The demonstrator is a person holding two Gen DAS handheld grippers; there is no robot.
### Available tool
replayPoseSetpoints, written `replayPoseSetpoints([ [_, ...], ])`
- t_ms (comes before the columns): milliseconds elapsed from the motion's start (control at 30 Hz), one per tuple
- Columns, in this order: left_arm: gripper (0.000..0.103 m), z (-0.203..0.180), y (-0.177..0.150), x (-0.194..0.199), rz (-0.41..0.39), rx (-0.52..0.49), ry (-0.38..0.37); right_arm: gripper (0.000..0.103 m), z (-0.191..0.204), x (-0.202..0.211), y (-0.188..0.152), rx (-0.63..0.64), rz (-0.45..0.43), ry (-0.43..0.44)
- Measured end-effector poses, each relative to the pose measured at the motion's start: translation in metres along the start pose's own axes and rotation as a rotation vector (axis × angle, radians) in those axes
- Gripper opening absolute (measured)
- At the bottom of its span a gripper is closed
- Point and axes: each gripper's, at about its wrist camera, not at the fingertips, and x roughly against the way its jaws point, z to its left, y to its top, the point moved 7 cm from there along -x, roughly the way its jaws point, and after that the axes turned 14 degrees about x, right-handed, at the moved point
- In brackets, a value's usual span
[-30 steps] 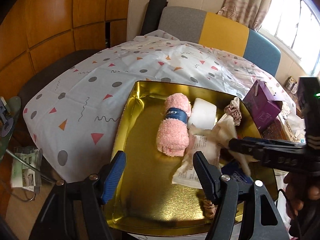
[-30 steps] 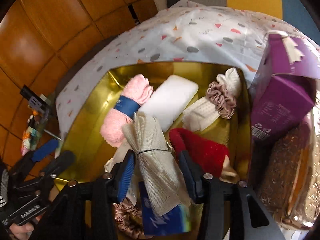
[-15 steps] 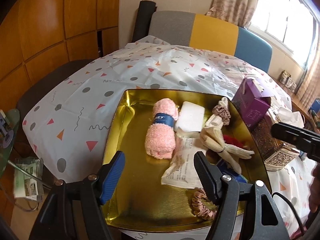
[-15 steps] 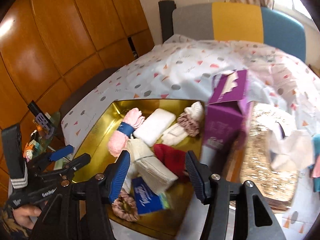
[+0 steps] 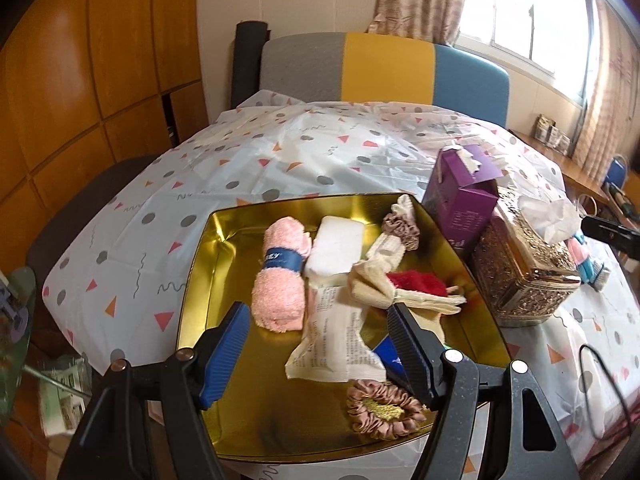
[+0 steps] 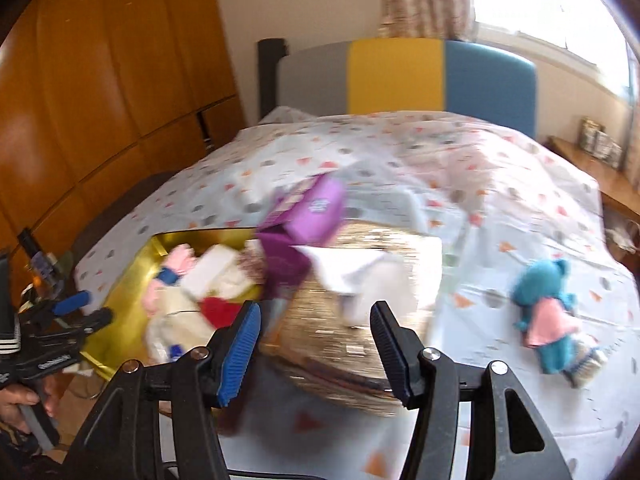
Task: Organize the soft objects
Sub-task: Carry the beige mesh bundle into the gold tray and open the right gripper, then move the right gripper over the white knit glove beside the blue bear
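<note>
While the shallow gold metal tray (image 5: 200, 264) already holds most of the soft goods, among them a rolled pink towel with a blue band (image 5: 280, 276), the step in hand looks like fetching a straggler. The right gripper (image 6: 316, 344) is empty, jaws about half open. The teal plush toy in a pink dress (image 6: 548, 316) lies on the tablecloth at three o'clock of the glittering gold tissue box (image 6: 352, 340). Next move, in my judgement: carry right, straddle the toy, close. The left gripper (image 5: 320, 356) hovers over the tray, jaws about half open, holding nothing. The right view is blurred, and the toy's lower end is indistinct.
</note>
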Motion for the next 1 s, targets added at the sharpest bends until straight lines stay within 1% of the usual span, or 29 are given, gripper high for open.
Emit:
replayPoseSetpoints([
  [133,0.072,-0.014,-0.001,0.002,0.002,-0.03,-0.015,0.058,-0.046,0.012,-0.015,-0.053,0.018,-0.092],
  [367,0.072,-0.038,-0.003,0.005,0.001,-0.093,-0.037,0.058,-0.132,0.035,-0.053,-0.175,0.051,-0.255],
  [567,0.072,-0.061,-0.004,0.01,-0.005,-0.143,-0.064,0.058,-0.204,0.055,-0.089,-0.304,0.049,-0.403],
  [667,0.072,-0.075,-0.005,0.012,-0.002,-0.17,-0.077,0.058,-0.236,0.06,-0.114,-0.393,0.048,-0.469],
  [767,0.072,-0.087,-0.006,0.014,0.0,-0.194,-0.096,0.058,-0.258,0.063,-0.14,-0.503,0.041,-0.5],
  [833,0.072,-0.097,-0.006,0.015,0.001,-0.21,-0.116,0.058,-0.27,0.063,-0.158,-0.576,0.072,-0.509],
  [933,0.072,-0.112,-0.007,0.015,0.007,-0.235,-0.141,0.058,-0.282,0.067,-0.172,-0.66,0.086,-0.519],
  [1000,0.072,-0.121,-0.008,0.015,0.015,-0.248,-0.163,0.058,-0.286,0.068,-0.18,-0.715,0.085,-0.505],
])
